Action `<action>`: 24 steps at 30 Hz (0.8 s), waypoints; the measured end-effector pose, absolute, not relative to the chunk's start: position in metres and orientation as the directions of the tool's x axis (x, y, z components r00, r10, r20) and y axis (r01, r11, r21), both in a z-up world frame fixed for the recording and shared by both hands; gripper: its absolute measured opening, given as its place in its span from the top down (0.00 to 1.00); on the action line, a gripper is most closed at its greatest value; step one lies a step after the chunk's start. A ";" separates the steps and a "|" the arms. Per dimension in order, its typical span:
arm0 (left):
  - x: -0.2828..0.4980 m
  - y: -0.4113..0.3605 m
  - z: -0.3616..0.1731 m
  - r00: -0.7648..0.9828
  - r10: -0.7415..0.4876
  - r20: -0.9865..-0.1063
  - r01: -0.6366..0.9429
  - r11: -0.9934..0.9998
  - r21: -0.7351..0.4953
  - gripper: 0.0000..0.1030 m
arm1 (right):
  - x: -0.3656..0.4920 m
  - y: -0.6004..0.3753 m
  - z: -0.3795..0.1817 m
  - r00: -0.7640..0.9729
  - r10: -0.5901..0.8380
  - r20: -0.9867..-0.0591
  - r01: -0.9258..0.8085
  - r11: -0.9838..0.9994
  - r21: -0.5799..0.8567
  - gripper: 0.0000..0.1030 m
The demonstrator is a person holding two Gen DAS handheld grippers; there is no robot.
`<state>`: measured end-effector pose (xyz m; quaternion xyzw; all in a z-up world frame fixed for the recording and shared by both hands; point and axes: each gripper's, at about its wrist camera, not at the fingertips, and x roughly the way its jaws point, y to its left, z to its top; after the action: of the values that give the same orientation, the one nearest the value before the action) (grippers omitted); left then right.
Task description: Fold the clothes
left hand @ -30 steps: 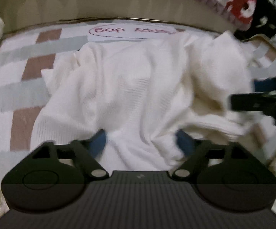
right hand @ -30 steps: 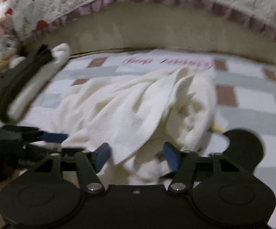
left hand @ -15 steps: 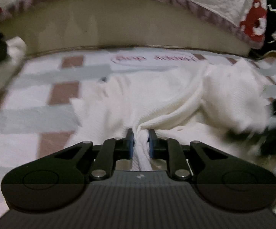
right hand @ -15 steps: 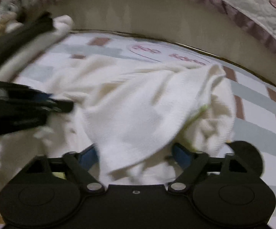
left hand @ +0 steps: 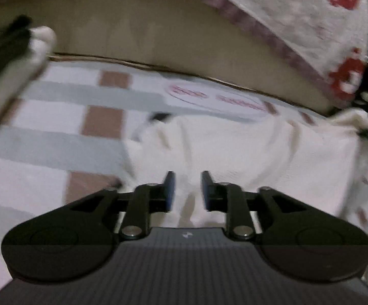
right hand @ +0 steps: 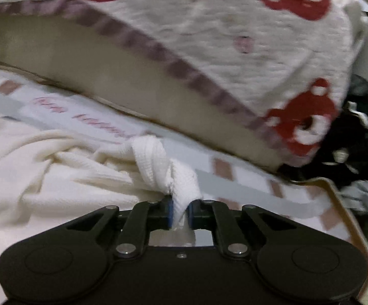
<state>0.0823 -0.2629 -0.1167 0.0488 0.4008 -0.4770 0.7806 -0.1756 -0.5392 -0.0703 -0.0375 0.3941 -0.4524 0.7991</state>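
A cream-white knit garment point(left hand: 260, 157) lies spread and creased on a checked mat point(left hand: 56, 142). My left gripper point(left hand: 187, 188) sits low over its near edge. Its jaws are opening, with a fold of the cloth lying between the blue pads, loose rather than pinched. In the right wrist view the same garment point(right hand: 69, 172) bunches to the left. My right gripper point(right hand: 180, 213) is closing and its pads press on a twisted corner of it, which stands up above the fingertips.
A beige cushion wall point(left hand: 158, 33) borders the mat at the back, with a quilt with red figures point(right hand: 234, 38) draped over it. Dark clutter point(right hand: 349, 152) is piled at the right past the mat's edge point(right hand: 336, 193). A blurred black and white bar point(left hand: 5, 58) crosses the left.
The left jaws closed onto a fold of the garment, then parted again while the gripper rose. The right jaws closed on a corner of the garment and swung right, pulling the cloth out flatter.
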 end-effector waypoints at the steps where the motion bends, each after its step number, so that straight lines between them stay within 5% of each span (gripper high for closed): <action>1: 0.072 -0.266 -0.116 0.187 -0.713 -0.676 0.815 0.497 -0.298 0.55 | -0.181 -0.545 -0.068 0.271 -0.761 -0.589 0.715 0.569 -0.406 0.90; 5: 0.027 -0.287 -0.124 0.083 -0.675 -0.733 0.921 0.333 -0.203 0.34 | -0.192 -0.561 -0.064 0.243 -0.784 -0.572 0.756 0.522 -0.395 0.90; 9: -0.010 -0.309 -0.150 0.119 -0.576 -0.808 0.971 0.239 -0.028 0.29 | -0.201 -0.572 -0.064 0.210 -0.804 -0.556 0.777 0.483 -0.405 0.90; 10: -0.014 -0.311 -0.155 0.151 -0.560 -0.815 0.973 0.230 0.022 0.32 | -0.204 -0.573 -0.064 0.200 -0.807 -0.556 0.786 0.471 -0.401 0.90; 13: -0.019 -0.313 -0.162 0.238 -0.544 -0.805 0.964 0.236 0.126 0.88 | -0.212 -0.579 -0.059 0.188 -0.819 -0.542 0.806 0.444 -0.391 0.91; 14: -0.014 -0.313 -0.157 0.268 -0.559 -0.785 0.954 0.266 0.136 0.92 | -0.214 -0.580 -0.056 0.187 -0.824 -0.535 0.810 0.437 -0.391 0.91; 24: 0.085 -0.271 -0.033 0.696 -0.582 -0.420 0.691 0.703 0.171 0.94 | -0.181 -0.576 -0.011 0.456 -0.720 -0.523 0.747 0.629 -0.216 0.91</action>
<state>0.0849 -0.2710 -0.0325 0.1602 0.1697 -0.3508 0.9069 -0.1810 -0.5763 -0.0109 0.0225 0.2954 -0.4299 0.8529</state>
